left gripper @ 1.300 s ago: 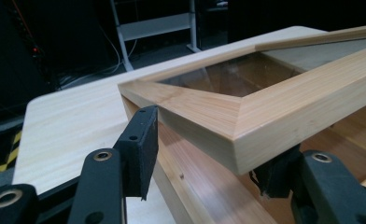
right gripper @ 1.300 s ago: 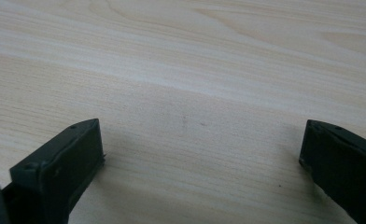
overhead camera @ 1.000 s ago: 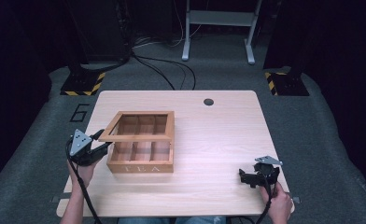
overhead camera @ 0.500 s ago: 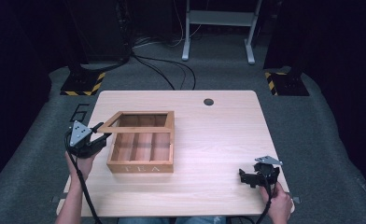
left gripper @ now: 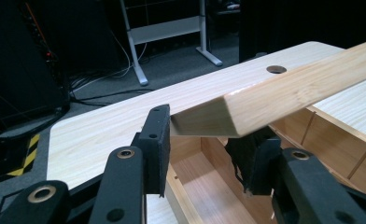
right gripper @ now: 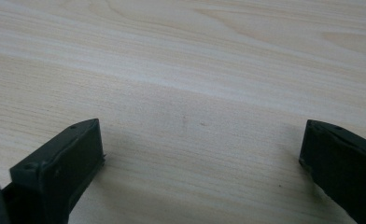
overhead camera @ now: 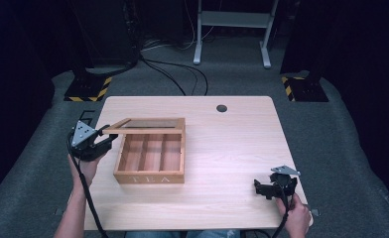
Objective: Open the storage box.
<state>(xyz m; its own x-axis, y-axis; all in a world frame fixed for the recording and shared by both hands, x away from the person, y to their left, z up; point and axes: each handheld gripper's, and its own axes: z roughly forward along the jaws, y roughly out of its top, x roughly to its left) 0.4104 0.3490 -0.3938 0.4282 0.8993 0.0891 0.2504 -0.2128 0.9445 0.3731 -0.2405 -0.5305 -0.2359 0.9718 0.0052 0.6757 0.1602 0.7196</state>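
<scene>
A wooden tea box [overhead camera: 150,172] with several compartments stands left of the table's middle. Its glass-paned lid [overhead camera: 148,124] is tilted up, hinged at the far side. My left gripper [overhead camera: 104,139] is at the box's left side, shut on the lid's raised front-left corner. In the left gripper view the lid's pale wooden frame [left gripper: 284,93] runs between the jaws of the left gripper [left gripper: 202,149], above the box's open compartments [left gripper: 204,191]. My right gripper [overhead camera: 265,189] rests near the table's front right, open over bare wood [right gripper: 200,158], holding nothing.
The light wooden table [overhead camera: 232,144] has a round cable hole [overhead camera: 222,108] near its far edge. Behind the table are black cables [overhead camera: 172,74] on grey floor, a white desk frame [overhead camera: 232,29] and yellow-black striped feet [overhead camera: 88,89].
The left gripper has risen and moved slightly away from the person, swinging the lid from flat on the box to tilted open. The right gripper has stayed put.
</scene>
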